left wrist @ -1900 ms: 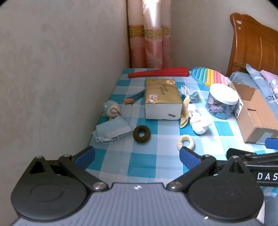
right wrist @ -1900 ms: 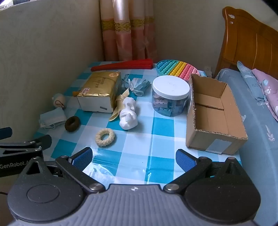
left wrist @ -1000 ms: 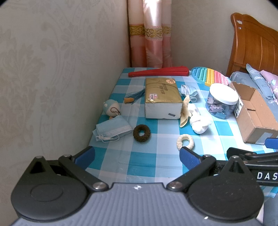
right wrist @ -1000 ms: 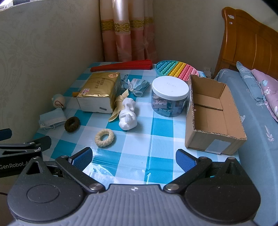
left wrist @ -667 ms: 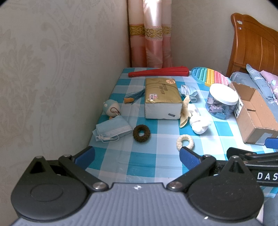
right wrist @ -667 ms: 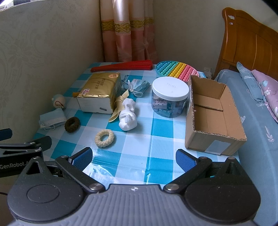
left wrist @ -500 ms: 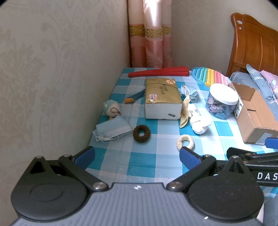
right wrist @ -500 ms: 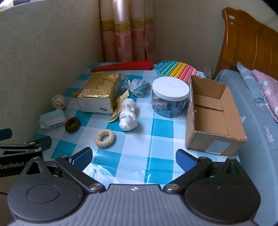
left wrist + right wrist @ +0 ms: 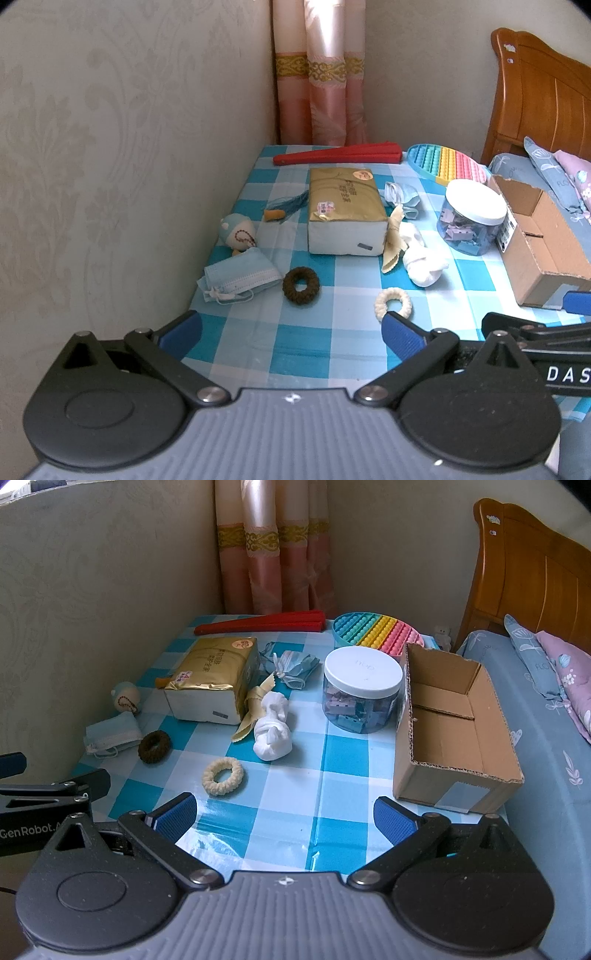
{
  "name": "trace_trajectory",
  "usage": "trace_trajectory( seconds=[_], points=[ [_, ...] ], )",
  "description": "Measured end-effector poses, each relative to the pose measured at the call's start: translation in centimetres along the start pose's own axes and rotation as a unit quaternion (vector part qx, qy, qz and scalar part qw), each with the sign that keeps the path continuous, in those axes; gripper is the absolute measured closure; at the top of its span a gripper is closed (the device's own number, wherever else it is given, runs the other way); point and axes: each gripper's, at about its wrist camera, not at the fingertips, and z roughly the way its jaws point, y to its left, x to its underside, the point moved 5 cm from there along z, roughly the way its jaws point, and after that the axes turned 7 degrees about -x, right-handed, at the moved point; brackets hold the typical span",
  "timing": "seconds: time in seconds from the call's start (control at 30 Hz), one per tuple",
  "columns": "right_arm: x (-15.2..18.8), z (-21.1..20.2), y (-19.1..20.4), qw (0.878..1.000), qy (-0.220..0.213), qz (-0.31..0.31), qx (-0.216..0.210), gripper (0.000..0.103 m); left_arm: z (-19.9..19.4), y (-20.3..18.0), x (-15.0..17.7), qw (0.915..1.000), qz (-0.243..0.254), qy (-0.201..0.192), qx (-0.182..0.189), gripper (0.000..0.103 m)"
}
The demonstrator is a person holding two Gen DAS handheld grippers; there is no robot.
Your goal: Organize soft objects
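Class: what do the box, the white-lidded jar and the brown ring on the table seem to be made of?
Box: corrugated cardboard, matte; fluted edges show.
Jar: probably clear plastic, glossy; its contents show through.
Brown ring: apparently knitted or fuzzy fabric; its surface looks nubby.

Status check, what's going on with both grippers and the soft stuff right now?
Left hand-held gripper open, empty. Right hand-held gripper open, empty. Cream scrunchie nearest; cardboard box empty. Nothing blocking.

Brown scrunchie point(image 9: 301, 285), cream scrunchie point(image 9: 393, 303), flat, apart.
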Motion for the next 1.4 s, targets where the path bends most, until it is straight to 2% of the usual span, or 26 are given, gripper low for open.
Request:
trace_trajectory(
  seconds=[1.07,1.4],
  points=[
    [-0.5,0.5,0.1,1.000,-0.003,-0.022,0.001,0.000,0.6,0.0,-0.4,1.0000,0.000,-0.001,-0.003,0.001],
    [-0.7,1.9,0.5,0.999,-0.009,-0.046,-0.024,0.000,2.1,0.0,-0.3,0.9998,0.000,-0.022,0.002,0.000]
  ],
)
